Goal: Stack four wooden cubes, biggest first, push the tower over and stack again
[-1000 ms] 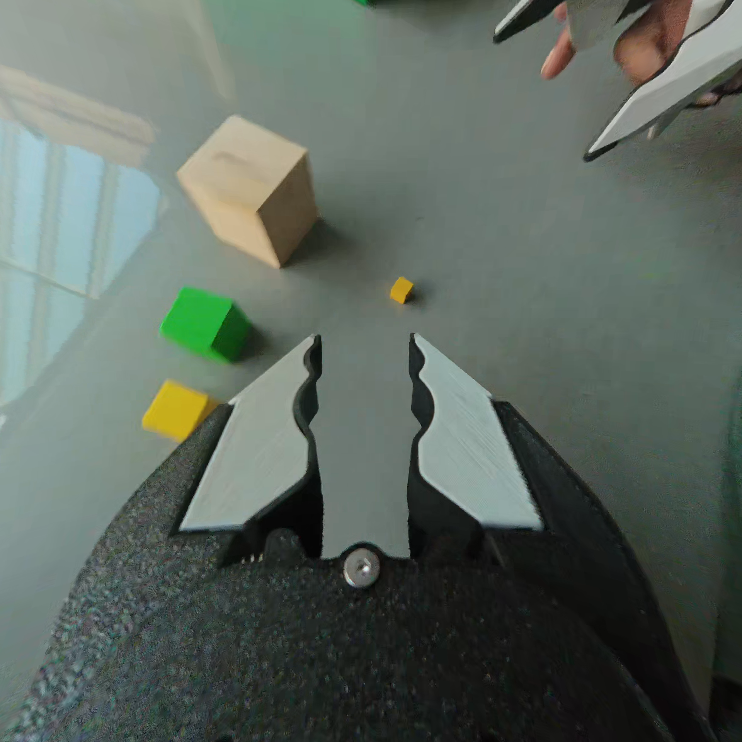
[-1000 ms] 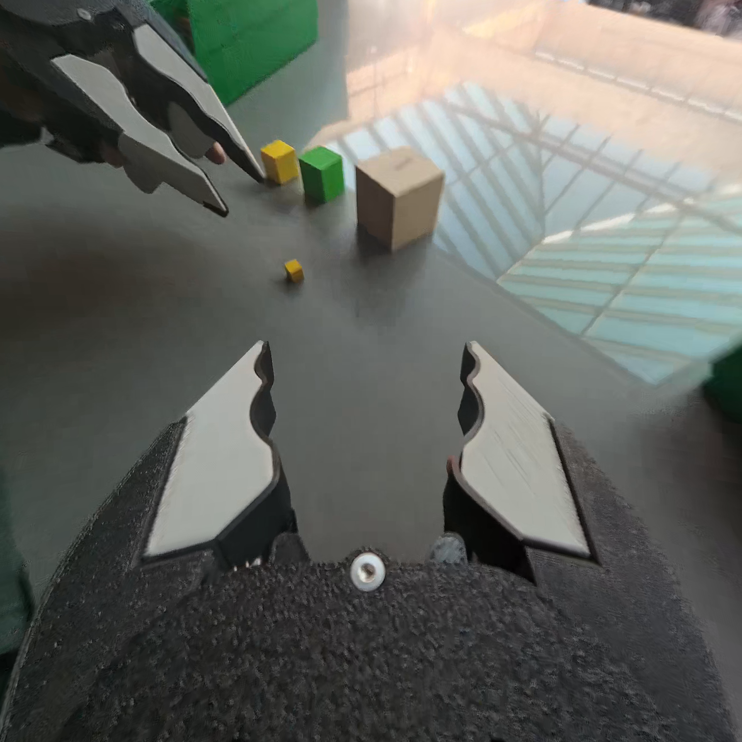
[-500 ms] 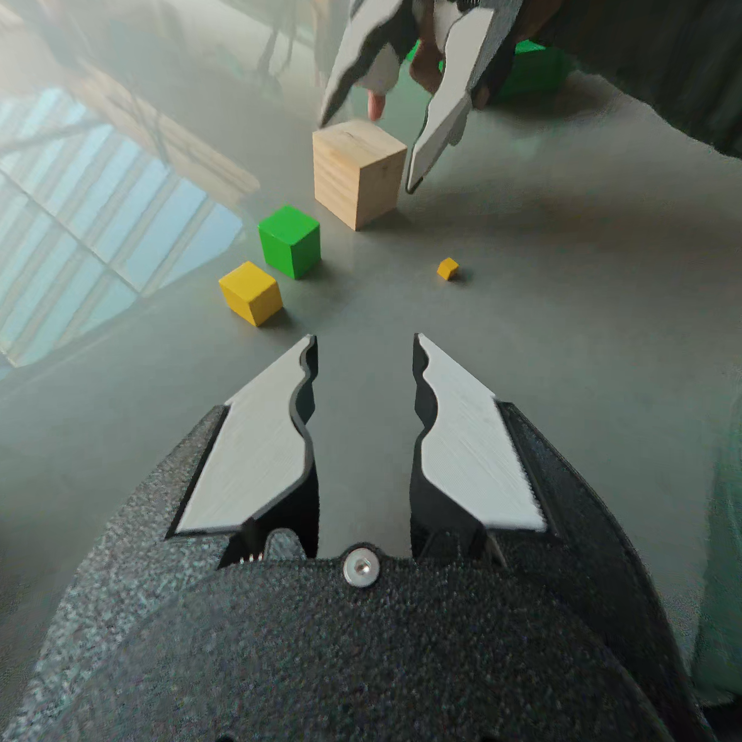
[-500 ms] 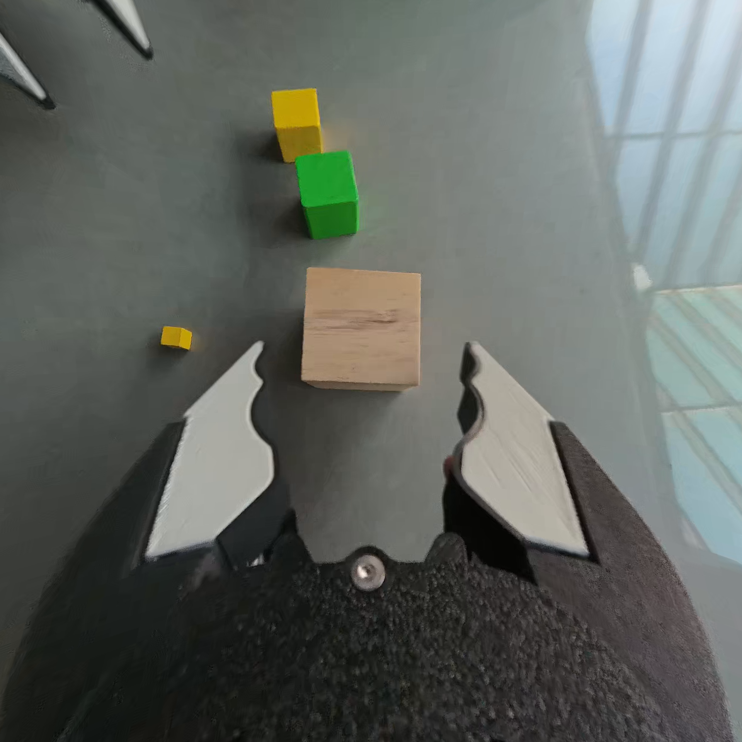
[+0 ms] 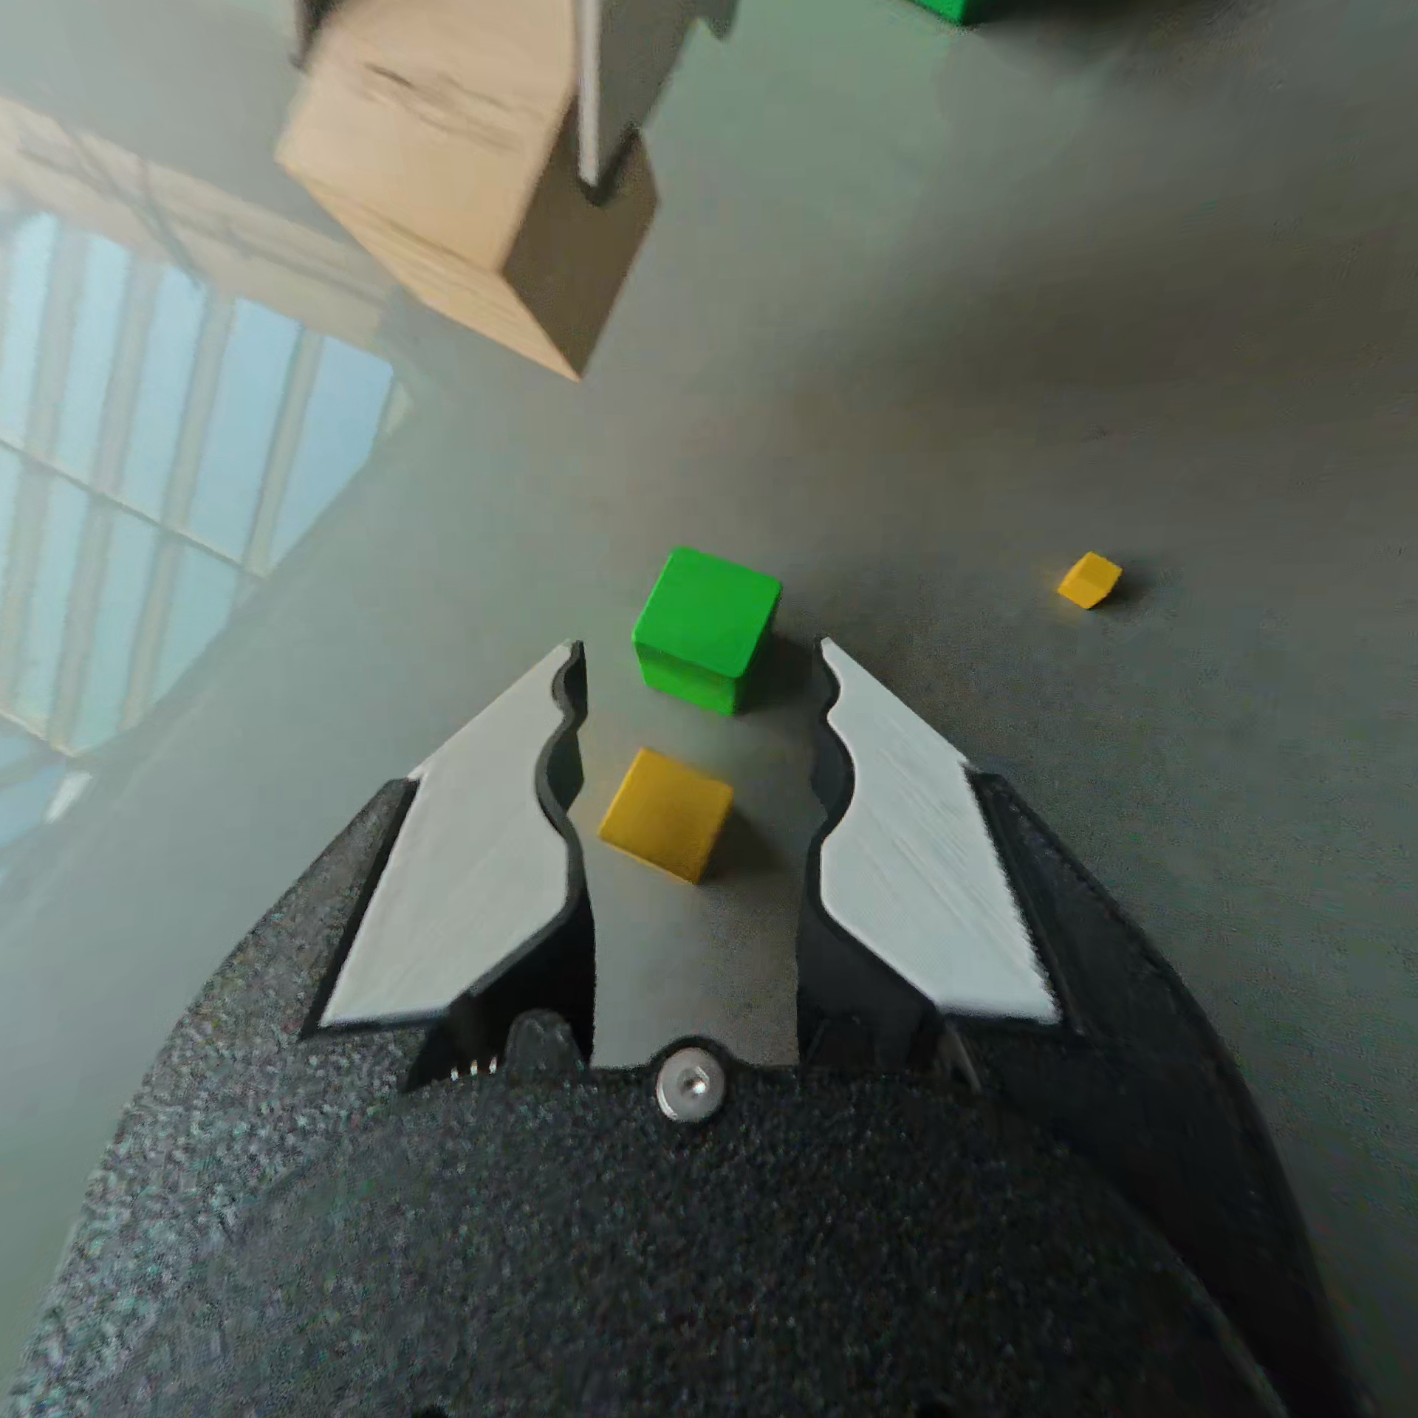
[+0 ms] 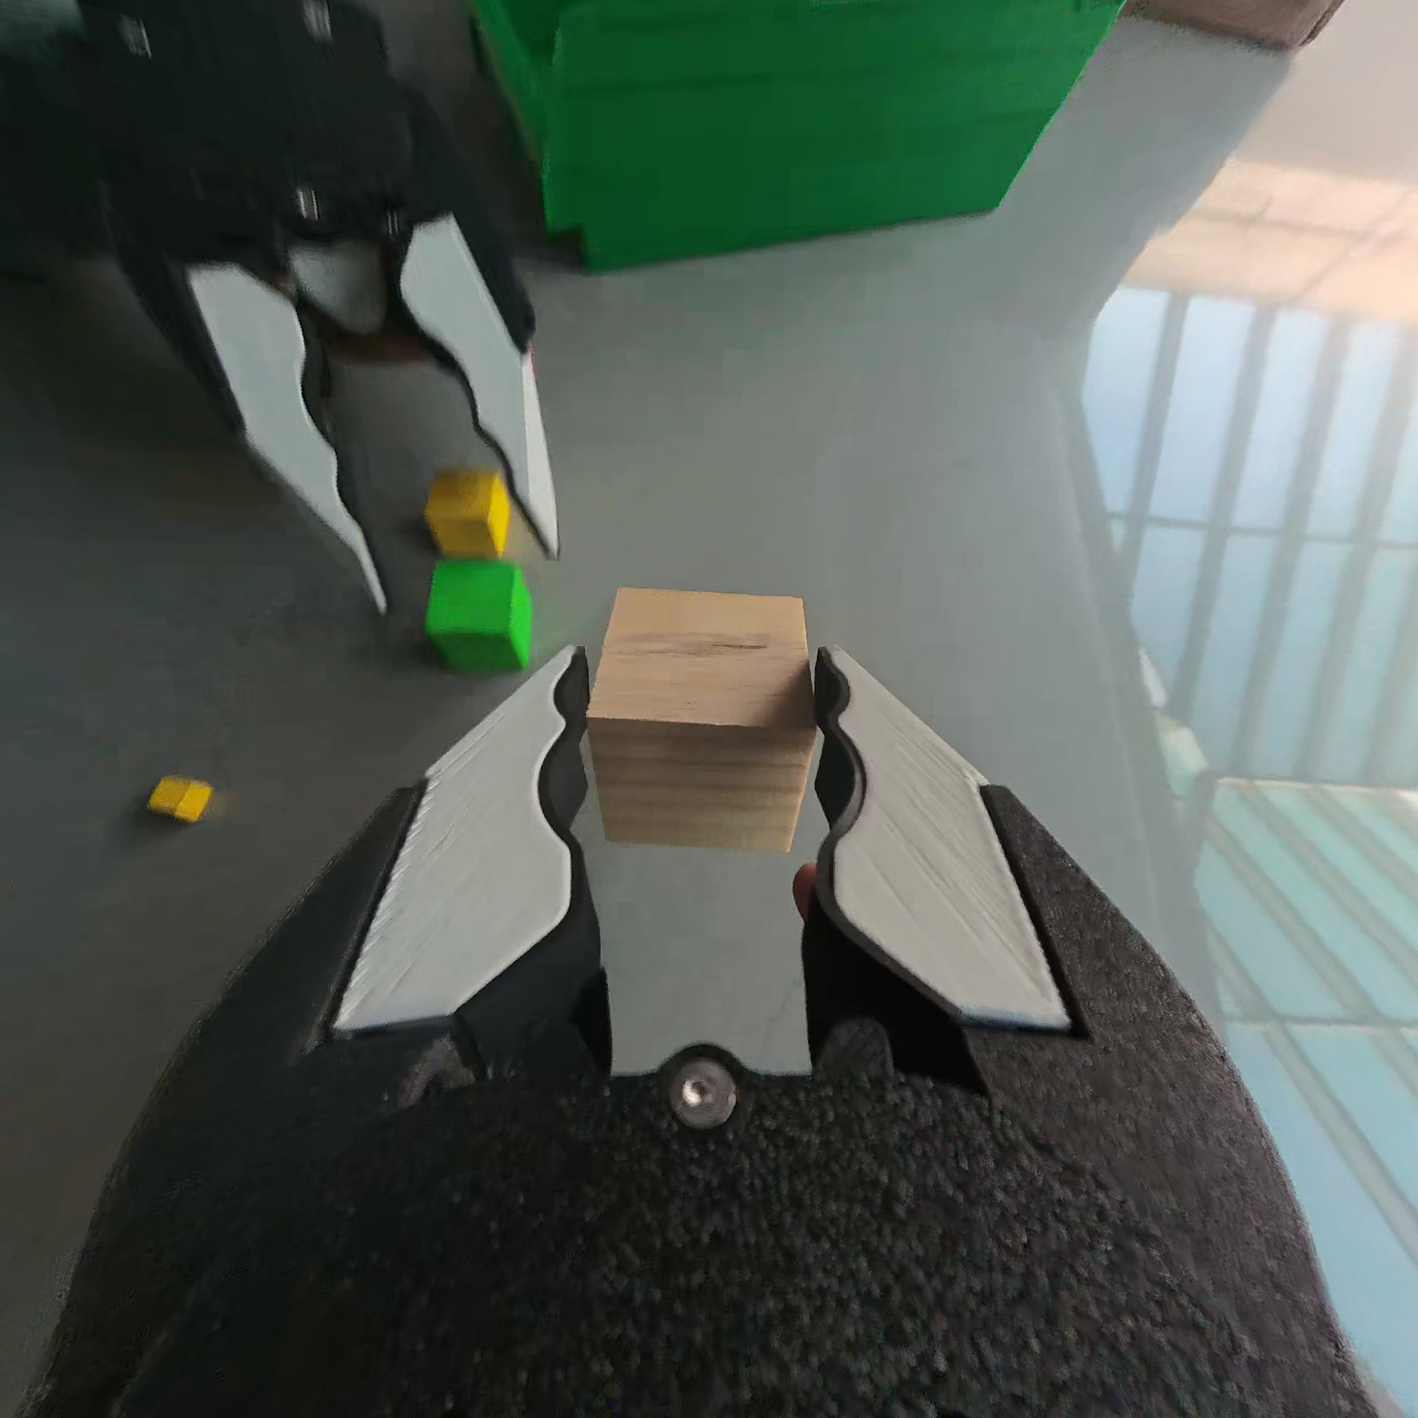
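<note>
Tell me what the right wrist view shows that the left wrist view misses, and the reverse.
Only the right wrist view shows the big green bin whole and the right gripper shut on the wooden cube, which is off the table. Only the left wrist view shows the yellow cube between the open left gripper's fingers. Both show the green cube and tiny yellow cube.

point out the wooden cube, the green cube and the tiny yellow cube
wooden cube (image 6: 702, 725), right wrist view, front top edge
green cube (image 5: 704, 612), left wrist view, top face
tiny yellow cube (image 5: 1089, 579), left wrist view, middle
</note>
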The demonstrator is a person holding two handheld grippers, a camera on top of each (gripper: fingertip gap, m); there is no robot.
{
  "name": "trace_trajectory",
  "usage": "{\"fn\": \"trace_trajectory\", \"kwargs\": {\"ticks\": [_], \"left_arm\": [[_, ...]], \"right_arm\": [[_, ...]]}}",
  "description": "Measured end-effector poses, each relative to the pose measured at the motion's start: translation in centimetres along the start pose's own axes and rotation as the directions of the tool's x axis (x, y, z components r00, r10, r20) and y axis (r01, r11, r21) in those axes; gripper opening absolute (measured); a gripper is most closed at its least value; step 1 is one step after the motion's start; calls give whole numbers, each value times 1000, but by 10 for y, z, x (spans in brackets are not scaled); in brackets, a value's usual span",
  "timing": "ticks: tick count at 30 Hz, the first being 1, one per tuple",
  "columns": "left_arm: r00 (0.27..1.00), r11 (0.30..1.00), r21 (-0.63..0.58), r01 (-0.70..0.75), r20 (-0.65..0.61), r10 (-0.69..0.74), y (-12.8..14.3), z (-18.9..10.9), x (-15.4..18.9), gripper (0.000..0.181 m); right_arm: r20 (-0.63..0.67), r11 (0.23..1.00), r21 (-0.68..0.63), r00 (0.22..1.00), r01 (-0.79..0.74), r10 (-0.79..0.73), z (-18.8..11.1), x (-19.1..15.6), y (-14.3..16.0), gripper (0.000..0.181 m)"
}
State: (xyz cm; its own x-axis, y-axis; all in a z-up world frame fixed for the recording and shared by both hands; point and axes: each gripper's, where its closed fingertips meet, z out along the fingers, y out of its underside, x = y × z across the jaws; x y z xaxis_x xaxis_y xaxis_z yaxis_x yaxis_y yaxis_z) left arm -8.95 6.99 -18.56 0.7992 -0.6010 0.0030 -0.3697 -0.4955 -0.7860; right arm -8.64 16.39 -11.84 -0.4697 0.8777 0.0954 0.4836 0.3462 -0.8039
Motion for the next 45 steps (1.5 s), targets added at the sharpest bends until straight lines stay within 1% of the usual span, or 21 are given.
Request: {"fn": "trace_trajectory", "kwargs": {"ticks": [2,3,4,6,8,12,15,19,21,23,26,34,37,39,40,43,45], "left_arm": [[1000,1000,-11,4,-11,-4,1,7,-3,56],[1000,1000,-16,1,-10,-2,2,9,-4,55],[1000,1000,-17,0,-11,-1,3,11,-4,53],[1000,1000,-23,-4,-18,4,4,13,-2,51],[999,1000,-12,-14,-36,13,1,13,1,49],[996,997,-61,-39,-80,34,7,20,5,49],[994,995,-73,-61,-92,54,6,23,6,40],[991,993,-89,-73,-121,62,4,25,12,37],[990,992,-95,-87,-122,75,5,24,15,36],[987,991,-94,-94,-142,80,6,23,23,36],[986,992,-80,-99,-144,87,7,21,31,36],[982,993,-56,-106,-162,95,5,21,39,36],[979,995,-16,-103,-179,98,-4,11,44,36],[978,994,49,-96,-180,103,-22,-4,46,36],[978,993,77,-91,-179,103,-32,-11,46,36],[975,984,131,-121,-171,143,-60,-22,38,36],[969,980,141,-143,-182,167,-78,-20,33,36]], "right_arm": [[-15,993,109,999,-38,40,4,12,-12,59],[-15,988,142,998,-59,61,7,15,-11,59],[-18,987,142,997,-74,78,12,17,-3,59],[-17,993,81,996,-85,87,23,17,22,59],[-2,995,11,995,-101,101,27,14,45,58],[22,994,-76,997,-73,75,21,16,57,59],[56,993,-112,997,-47,54,20,17,58,59],[119,984,-176,993,6,15,19,13,60,59],[141,983,-179,990,26,-1,19,4,59,59],[150,987,-156,989,42,-18,20,-12,56,59],[132,990,-131,991,44,-27,19,-30,54,59],[85,987,-160,996,22,-8,17,-46,54,59],[67,985,-171,998,4,8,18,-54,53,59],[23,983,-180,999,-22,27,18,-56,53,60],[4,985,-169,1000,-30,31,16,-58,52,66],[-44,992,-85,995,-96,93,0,-66,42,81],[-85,991,-32,989,-127,124,-17,-73,42,81]]}}
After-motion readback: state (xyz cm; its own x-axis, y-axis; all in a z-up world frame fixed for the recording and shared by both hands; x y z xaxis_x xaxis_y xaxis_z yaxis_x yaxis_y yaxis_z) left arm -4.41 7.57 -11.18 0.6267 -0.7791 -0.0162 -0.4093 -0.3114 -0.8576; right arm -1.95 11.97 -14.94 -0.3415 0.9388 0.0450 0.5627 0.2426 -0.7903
